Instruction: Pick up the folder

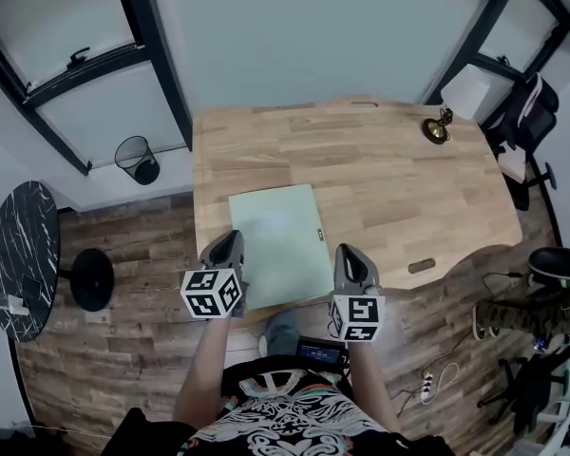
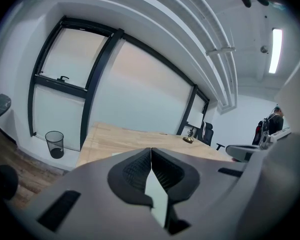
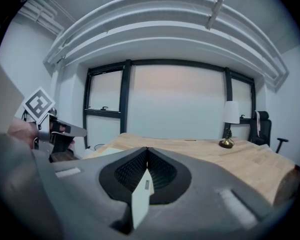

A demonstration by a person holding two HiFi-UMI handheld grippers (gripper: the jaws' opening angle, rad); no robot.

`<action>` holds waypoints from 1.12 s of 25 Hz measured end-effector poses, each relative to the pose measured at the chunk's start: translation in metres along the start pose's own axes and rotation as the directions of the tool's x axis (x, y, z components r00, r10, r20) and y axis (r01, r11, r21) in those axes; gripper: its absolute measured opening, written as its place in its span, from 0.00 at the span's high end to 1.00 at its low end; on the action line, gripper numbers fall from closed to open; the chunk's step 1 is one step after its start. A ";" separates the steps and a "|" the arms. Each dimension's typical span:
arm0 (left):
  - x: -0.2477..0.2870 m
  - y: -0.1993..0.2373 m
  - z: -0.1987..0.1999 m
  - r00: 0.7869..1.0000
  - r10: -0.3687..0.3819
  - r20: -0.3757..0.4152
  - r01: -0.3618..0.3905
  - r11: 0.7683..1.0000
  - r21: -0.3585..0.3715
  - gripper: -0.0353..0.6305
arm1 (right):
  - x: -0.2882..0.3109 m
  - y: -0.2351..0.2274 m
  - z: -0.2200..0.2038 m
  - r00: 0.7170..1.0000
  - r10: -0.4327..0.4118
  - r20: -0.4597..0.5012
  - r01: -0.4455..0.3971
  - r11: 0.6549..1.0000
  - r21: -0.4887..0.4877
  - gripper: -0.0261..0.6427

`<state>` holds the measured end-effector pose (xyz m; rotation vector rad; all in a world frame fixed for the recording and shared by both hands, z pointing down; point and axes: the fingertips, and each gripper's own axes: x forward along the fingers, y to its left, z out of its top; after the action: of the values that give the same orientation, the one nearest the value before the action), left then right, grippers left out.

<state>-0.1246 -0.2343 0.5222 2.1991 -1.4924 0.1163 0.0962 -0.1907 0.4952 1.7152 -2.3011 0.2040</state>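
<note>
Two grippers (image 1: pixel 232 238) (image 1: pixel 348 252), both on one folder (image 1: pixel 280 226).

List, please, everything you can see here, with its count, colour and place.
desk: one, light wood, centre.
folder: one, pale green, flat at the desk's near edge.
lamp: one, brass, desk's far right corner.
wastebasket: one, black, floor beside the window.
round table: one, black marbled, far left.
office chairs: at least two, black, right of desk.
left gripper: one, grey, jaws shut, by folder's left edge.
right gripper: one, grey, jaws shut, right of folder.
</note>
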 end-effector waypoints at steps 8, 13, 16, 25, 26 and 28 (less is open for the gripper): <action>0.003 0.013 -0.019 0.999 0.016 -0.044 -0.017 1.000 -0.019 0.94 | 0.014 -0.004 -0.015 0.998 0.046 -0.035 -0.042 0.993 0.107 0.95; 0.011 0.025 -0.030 0.997 0.035 -0.065 -0.038 0.998 -0.041 0.94 | 0.028 0.001 -0.033 0.989 0.100 -0.109 -0.084 0.987 0.138 0.95; 0.015 0.029 -0.040 0.995 0.046 -0.087 -0.050 0.998 -0.042 0.93 | 0.038 0.002 -0.045 0.981 0.126 -0.151 -0.101 0.981 0.163 0.95; 0.024 0.049 -0.070 0.985 0.064 -0.161 -0.077 0.994 -0.074 0.93 | 0.060 -0.006 -0.083 0.951 0.165 -0.262 -0.104 0.967 0.231 0.91; 0.025 0.050 -0.072 0.985 0.060 -0.162 -0.073 0.994 -0.075 0.93 | 0.064 -0.007 -0.086 0.947 0.173 -0.271 -0.108 0.965 0.239 0.91; 0.027 0.051 -0.075 0.985 0.054 -0.164 -0.066 0.995 -0.072 0.93 | 0.070 -0.006 -0.090 0.940 0.191 -0.283 -0.116 0.958 0.261 0.89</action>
<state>-0.1447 -0.2406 0.6143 2.0331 -1.4484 0.2477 0.0944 -0.2328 0.6014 1.4746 -2.2462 0.7547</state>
